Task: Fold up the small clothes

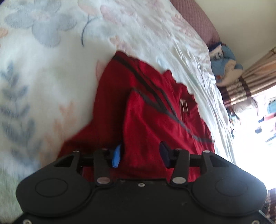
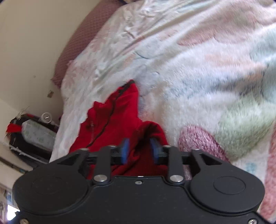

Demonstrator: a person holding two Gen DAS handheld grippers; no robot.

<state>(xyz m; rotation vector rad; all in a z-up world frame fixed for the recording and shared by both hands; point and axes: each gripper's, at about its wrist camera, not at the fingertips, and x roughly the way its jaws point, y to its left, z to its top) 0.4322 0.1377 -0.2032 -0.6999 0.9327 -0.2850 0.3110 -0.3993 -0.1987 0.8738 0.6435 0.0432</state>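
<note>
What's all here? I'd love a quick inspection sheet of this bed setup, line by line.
Surface: fluffy floral blanket over a bed, with a wrinkled sheet beside it.
Job's things: red garment with dark stripes and a zipper, lying rumpled and partly folded on the blanket.
Clutter: blue-and-white fabric bundle at the bed's far edge; dark basket of items by the wall.
Grippers: left gripper open, red cloth between its jaws; right gripper open, astride a fold of the garment.
Cables: nothing seen.
Surroundings: cream wall, mauve quilted headboard, striped curtain by a bright window.
</note>
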